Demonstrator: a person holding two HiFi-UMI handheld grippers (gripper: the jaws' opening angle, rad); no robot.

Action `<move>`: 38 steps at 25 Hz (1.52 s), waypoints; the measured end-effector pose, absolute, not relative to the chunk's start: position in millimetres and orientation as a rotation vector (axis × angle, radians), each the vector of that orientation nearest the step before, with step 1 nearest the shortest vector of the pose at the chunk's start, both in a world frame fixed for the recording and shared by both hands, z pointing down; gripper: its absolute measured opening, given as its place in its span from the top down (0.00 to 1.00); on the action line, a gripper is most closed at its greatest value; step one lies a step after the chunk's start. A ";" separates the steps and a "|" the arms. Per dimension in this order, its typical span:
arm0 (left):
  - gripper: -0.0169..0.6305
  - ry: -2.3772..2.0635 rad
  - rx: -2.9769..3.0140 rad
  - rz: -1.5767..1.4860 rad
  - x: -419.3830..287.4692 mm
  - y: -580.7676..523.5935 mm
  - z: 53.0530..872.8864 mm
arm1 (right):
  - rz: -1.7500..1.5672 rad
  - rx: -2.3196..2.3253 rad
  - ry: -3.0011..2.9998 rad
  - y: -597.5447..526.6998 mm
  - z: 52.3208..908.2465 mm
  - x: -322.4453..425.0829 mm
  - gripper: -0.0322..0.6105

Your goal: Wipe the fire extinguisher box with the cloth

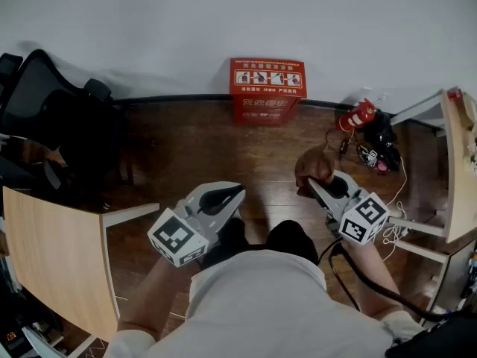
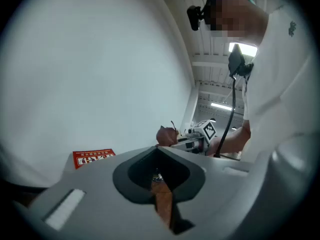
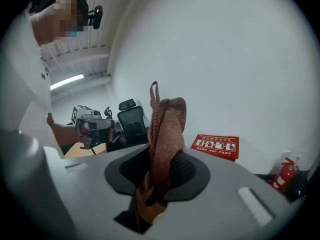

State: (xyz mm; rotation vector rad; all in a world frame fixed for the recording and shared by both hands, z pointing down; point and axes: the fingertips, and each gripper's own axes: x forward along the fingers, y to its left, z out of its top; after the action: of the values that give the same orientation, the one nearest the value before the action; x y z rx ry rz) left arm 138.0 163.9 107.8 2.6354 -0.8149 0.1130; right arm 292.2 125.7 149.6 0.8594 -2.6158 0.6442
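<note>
The red fire extinguisher box (image 1: 268, 89) stands on the wood floor against the white wall, and shows small in both gripper views (image 2: 92, 157) (image 3: 215, 145). My right gripper (image 1: 319, 183) (image 3: 157, 156) is shut on a brown knitted cloth (image 1: 313, 168) (image 3: 165, 126). The cloth bunches upward out of the jaws. It hangs well short of the box, above the floor. My left gripper (image 1: 226, 196) (image 2: 159, 151) is shut with nothing in it, level with the right one and to its left.
A red fire extinguisher (image 1: 358, 115) lies by a tangle of cables (image 1: 376, 151) right of the box. A black office chair (image 1: 52, 110) stands far left, with a wooden tabletop (image 1: 59, 252) near left. A desk edge (image 1: 456, 162) runs along the right.
</note>
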 end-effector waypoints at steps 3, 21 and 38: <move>0.98 -0.769 2.626 0.147 125.0 123.2 129.7 | 0.636 0.882 -2.622 72.9 171.2 255.3 0.80; 0.98 -0.973 2.392 0.108 176.7 -89.8 221.0 | 0.889 0.629 -2.440 -231.0 424.7 142.2 0.80; 0.98 -0.600 2.441 0.274 296.9 -168.4 283.9 | 1.108 0.941 -2.292 -303.0 498.7 385.1 0.80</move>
State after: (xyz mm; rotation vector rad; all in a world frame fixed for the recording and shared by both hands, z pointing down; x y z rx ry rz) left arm 296.9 -168.4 283.9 2.4414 -0.6001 0.2742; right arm 385.1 -303.0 498.7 0.9409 -2.2921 1.1078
